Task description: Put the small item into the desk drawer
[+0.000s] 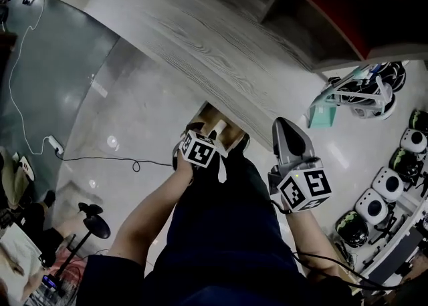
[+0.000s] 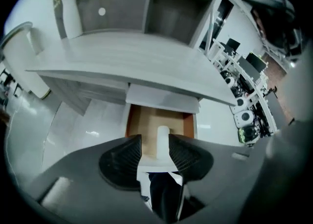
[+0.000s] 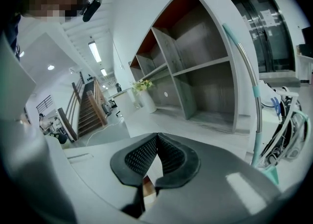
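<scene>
The person stood close against the pale wood-grain desk [image 1: 200, 37], and its drawer [image 2: 146, 120] was pulled out towards their dark trouser legs, brown floor showing. The small white item [image 2: 162, 141] sat inside that drawer, close to the front wall and roughly midway across (a stubby cylinder by the look of it, though I could not tell whether it lay flat or stood on end). Over it hung the left gripper [image 2: 154, 145], pointed steeply down, its ribbed black jaws spread wide and closed on nothing. The item showed through the gap between them, clear of the left pad and running close along the edge of the right one. The right gripper [image 3: 155, 137] was held out to the right of the drawer, just off the desk's front edge and tipped only gently downward. Its jaw tips were pressed together with nothing caught between them. On the far end of the desk top stood a white vase [image 2: 71, 15] with yellow flowers, and behind it rose a grey shelving unit [image 3: 195, 71] with bare compartments. Off to the person's right a row of round white-and-black machines [image 1: 388, 184] sat on the glossy floor, and on the other side a thin black cable [image 1: 100, 160] trailed across it.
</scene>
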Motion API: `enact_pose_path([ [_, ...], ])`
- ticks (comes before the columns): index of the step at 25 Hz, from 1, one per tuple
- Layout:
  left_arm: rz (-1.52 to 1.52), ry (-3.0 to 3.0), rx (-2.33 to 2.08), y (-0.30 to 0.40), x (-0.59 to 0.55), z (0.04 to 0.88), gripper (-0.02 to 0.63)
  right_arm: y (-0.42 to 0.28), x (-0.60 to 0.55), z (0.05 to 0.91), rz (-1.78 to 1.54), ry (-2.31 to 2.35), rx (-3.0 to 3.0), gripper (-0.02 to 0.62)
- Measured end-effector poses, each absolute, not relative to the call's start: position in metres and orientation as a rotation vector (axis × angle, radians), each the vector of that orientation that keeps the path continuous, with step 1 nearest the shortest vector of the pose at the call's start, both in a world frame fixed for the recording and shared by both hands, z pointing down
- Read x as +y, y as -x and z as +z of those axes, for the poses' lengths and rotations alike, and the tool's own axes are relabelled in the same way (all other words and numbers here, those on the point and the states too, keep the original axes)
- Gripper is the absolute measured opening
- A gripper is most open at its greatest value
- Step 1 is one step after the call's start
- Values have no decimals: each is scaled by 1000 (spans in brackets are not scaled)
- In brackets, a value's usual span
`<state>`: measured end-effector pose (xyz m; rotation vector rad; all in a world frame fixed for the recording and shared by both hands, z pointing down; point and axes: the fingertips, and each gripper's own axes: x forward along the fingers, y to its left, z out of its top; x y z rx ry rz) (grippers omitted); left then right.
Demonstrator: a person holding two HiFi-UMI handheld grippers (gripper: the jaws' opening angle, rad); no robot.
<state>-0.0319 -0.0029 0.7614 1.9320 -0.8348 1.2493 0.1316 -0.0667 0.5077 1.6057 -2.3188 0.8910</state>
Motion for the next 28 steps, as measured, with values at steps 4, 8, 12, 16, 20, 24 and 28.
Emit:
enact_pose_path([
  [4, 1057, -1935, -1037, 58, -29, 717, 150, -126, -69, 495, 855, -1602, -2353, 6],
  [8, 914, -1988, -1122, 67, -47, 671, 150, -114, -71, 481, 796, -1576, -2394, 6],
  [12, 726, -2086, -1234, 66, -66, 605, 149, -101, -72, 461, 732, -1548, -2441, 6],
  [16, 613, -2180, -1347, 65, -88, 541, 149, -89, -78, 440, 678, -1507, -2488, 6],
  [20, 492, -2267, -1386, 61, -100, 485, 149, -85, -79, 421, 628, -1509, -2523, 6],
  [24, 359, -2322, -1405, 59, -107, 438, 147, -85, -84, 400, 578, -1530, -2559, 6],
  [28, 250, -2383, -1411, 53, -111, 395, 147, -84, -88, 372, 532, -1551, -2610, 6],
])
